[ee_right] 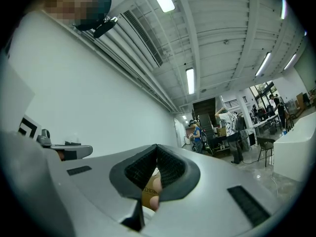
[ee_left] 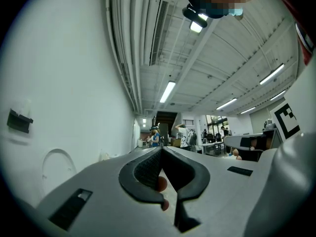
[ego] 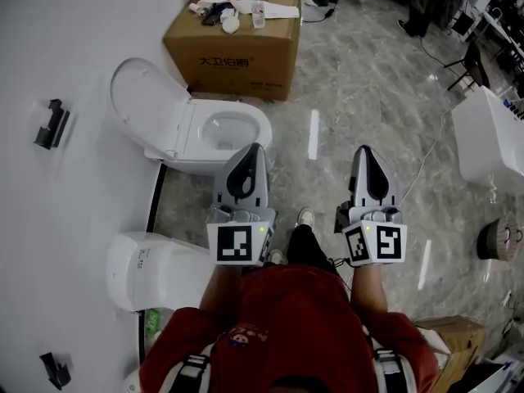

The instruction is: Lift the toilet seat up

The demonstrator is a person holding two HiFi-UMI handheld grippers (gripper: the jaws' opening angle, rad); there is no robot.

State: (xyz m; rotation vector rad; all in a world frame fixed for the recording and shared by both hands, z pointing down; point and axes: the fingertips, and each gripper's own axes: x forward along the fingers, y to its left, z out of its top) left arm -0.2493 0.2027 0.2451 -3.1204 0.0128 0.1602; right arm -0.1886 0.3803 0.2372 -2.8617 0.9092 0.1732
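White toilet (ego: 214,147), lid (ego: 147,105) raised, seat (ego: 254,123) seemingly not yet lifted; your left gripper (ego: 252,150) and right gripper (ego: 363,151), both pressed together and empty, hover near it.

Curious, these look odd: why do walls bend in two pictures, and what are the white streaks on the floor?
Left gripper view, right gripper view: wide-angle lenses curve the wall and ceiling. Head view: the streaks are lamp glare on the glossy floor.
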